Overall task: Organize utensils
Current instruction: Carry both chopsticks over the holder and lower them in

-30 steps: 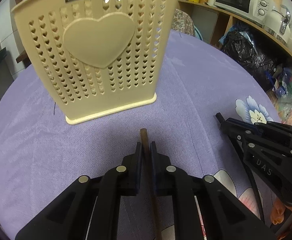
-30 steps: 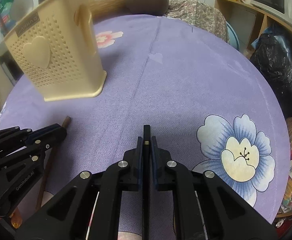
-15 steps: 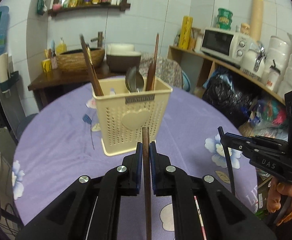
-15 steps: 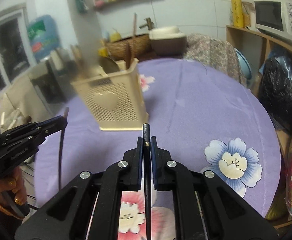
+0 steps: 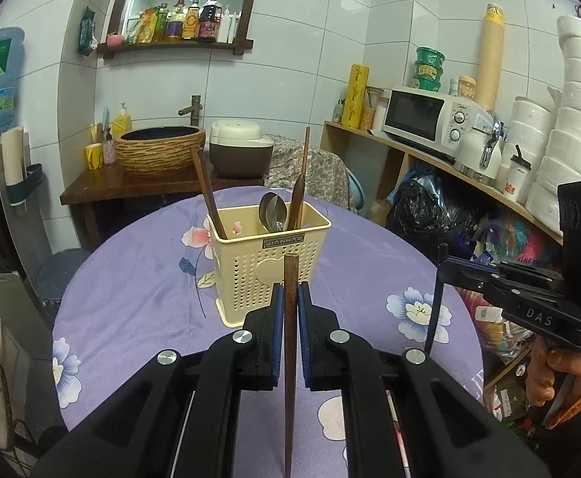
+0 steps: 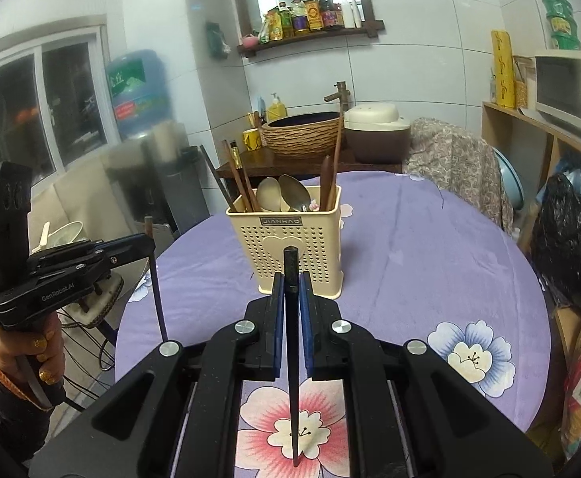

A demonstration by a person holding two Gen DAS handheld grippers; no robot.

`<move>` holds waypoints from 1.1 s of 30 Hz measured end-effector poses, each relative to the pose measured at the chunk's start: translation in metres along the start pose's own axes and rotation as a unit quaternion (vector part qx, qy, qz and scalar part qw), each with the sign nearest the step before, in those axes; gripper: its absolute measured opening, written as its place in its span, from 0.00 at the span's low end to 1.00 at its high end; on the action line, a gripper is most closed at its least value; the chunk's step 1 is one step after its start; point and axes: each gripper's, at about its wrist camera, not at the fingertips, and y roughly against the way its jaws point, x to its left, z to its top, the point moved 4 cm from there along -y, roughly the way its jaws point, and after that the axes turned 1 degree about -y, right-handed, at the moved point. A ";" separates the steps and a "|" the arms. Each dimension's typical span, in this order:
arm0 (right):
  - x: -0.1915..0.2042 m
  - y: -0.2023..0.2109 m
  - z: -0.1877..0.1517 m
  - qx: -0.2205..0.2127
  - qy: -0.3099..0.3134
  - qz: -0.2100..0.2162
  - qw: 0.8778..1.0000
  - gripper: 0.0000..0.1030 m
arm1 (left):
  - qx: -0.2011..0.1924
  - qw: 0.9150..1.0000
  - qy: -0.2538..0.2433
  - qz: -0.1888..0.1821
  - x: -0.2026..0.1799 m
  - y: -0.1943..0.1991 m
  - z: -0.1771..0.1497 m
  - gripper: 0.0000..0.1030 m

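Observation:
A cream perforated utensil holder point(image 5: 268, 267) point(image 6: 290, 247) stands on the purple flowered table point(image 5: 139, 279), holding brown chopsticks and metal spoons point(image 6: 290, 197). My left gripper point(image 5: 289, 298) is shut on a brown chopstick point(image 5: 290, 338), held upright above the table, short of the holder. My right gripper point(image 6: 290, 290) is shut on a black chopstick point(image 6: 292, 338), also upright, in front of the holder. Each gripper shows in the other's view: the right one point(image 5: 443, 275) and the left one point(image 6: 149, 243).
A side table with a woven basin point(image 5: 159, 153) and a rice cooker point(image 5: 240, 151) stands behind the table. Shelves with a microwave point(image 5: 421, 117) and stacked bowls run along the right. A water dispenser bottle point(image 6: 135, 91) stands at left.
Both grippers have risen from the tabletop with their chopsticks and pulled back; the views tilted up from the table, and the holder now looks farther away and lower.

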 end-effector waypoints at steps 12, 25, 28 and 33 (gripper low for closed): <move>0.006 0.004 0.057 -0.036 0.005 0.007 0.999 0.08 | -0.029 0.999 0.003 -0.017 0.010 0.014 0.049 0.08; 0.015 -0.006 0.210 -0.116 0.014 -0.041 0.992 0.08 | -0.125 0.991 0.008 0.049 0.020 0.018 0.193 0.08; 0.014 -0.017 0.213 -0.126 0.015 -0.051 0.991 0.08 | -0.129 0.989 0.016 0.064 0.025 0.003 0.196 0.08; 0.003 -0.054 0.187 -0.105 0.020 -0.070 0.992 0.08 | -0.108 0.991 0.025 0.071 0.028 -0.028 0.169 0.08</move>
